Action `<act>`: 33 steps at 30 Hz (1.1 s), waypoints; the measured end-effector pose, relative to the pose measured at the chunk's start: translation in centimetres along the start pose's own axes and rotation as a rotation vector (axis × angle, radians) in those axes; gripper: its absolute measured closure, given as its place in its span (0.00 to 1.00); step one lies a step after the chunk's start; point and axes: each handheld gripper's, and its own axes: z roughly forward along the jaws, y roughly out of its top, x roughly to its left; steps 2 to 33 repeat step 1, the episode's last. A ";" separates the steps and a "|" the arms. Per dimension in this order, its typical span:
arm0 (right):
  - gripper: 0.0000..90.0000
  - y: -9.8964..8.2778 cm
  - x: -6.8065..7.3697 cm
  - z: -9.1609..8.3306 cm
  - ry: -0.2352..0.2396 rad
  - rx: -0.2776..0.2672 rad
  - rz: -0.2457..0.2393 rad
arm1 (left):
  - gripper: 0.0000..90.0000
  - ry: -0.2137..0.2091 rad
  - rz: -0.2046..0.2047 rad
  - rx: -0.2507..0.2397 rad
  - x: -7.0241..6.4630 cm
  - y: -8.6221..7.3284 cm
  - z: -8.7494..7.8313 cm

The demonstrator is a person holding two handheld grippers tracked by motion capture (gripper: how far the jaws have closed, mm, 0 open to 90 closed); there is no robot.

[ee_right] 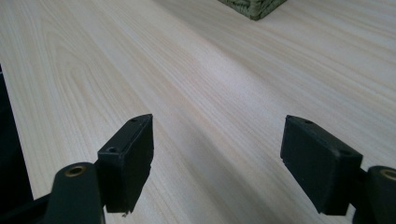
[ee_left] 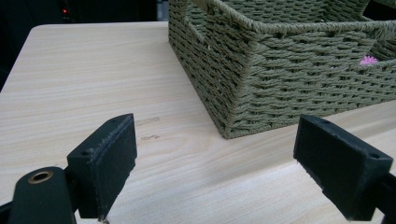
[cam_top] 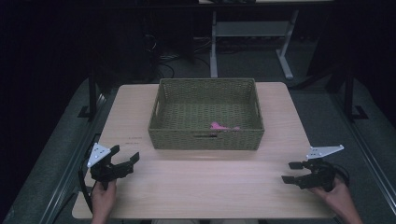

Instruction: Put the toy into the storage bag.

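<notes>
The pale wooden worktop (cam_top: 205,182) is seen bare apart from a rectangular woven basket (cam_top: 205,139) set toward its far middle, long axis running across the worktop from left to right, open side up. Inside it, against the near wall right of centre, a small pink item (cam_top: 223,126) is lying; it is too small to name, though it appears stretched roughly along the basket's length. The work is judged as good as finished, since nothing is left outside the basket to be put in. The left gripper (cam_top: 128,160) and the right gripper (cam_top: 292,172) are held low at the near corners, well apart from the basket, each with fingers spread and nothing between them.
</notes>
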 end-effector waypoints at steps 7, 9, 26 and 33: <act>0.28 0.0 0.1 -0.1 -0.001 -0.002 0.001 | 0.14 0.002 0.001 -0.001 0.0 0.0 0.0; 0.28 0.0 0.1 -0.1 -0.001 -0.002 0.001 | 0.14 0.002 0.001 -0.001 0.0 0.0 0.0; 0.28 0.0 0.1 -0.1 -0.001 -0.002 0.001 | 0.14 0.002 0.001 -0.001 0.0 0.0 0.0; 0.28 0.0 0.1 -0.1 -0.001 -0.002 0.001 | 0.14 0.002 0.001 -0.001 0.0 0.0 0.0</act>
